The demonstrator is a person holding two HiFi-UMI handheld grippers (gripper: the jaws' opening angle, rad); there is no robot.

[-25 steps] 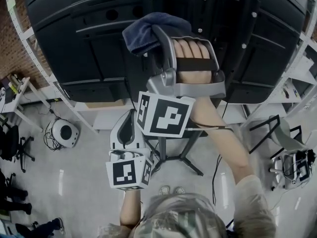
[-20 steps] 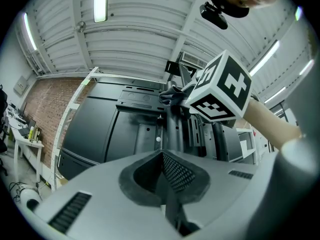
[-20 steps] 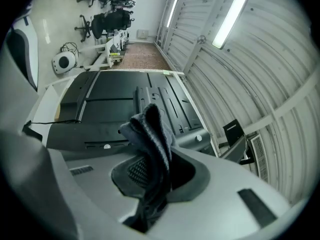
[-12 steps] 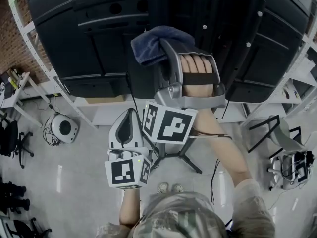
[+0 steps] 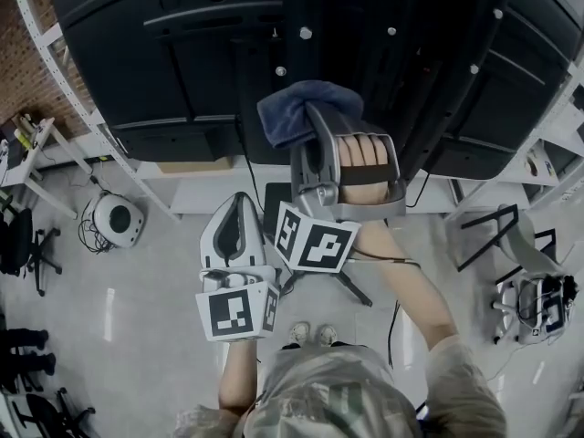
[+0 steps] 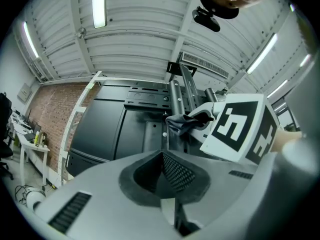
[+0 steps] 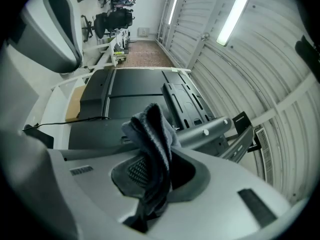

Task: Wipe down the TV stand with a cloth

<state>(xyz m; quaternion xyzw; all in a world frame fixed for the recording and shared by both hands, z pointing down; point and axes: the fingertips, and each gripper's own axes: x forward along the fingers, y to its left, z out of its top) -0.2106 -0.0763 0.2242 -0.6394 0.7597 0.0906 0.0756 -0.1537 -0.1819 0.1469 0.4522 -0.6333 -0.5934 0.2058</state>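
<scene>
A dark blue cloth [image 5: 294, 109] is bunched in my right gripper [image 5: 313, 121], which is shut on it and raised against the black back of the TV [image 5: 173, 71]. The cloth sits by the stand's dark upright column [image 5: 306, 26], just under its bolts. In the right gripper view the cloth [image 7: 153, 139] hangs out of the shut jaws, with the grey column [image 7: 210, 129] right behind it. My left gripper [image 5: 234, 210] is lower and to the left, shut on nothing. In the left gripper view the cloth [image 6: 183, 124] rests at the column [image 6: 175, 96].
The stand's feet [image 5: 351, 290] spread on the grey floor under my arms. White shelving rails [image 5: 100, 144] frame the TV on both sides. A round white device [image 5: 119, 219] with a cable lies at the left. A dark folding stool [image 5: 497, 235] stands at the right.
The right gripper and cloth have slid down and a little right in the head view, along the column. The left gripper has barely moved.
</scene>
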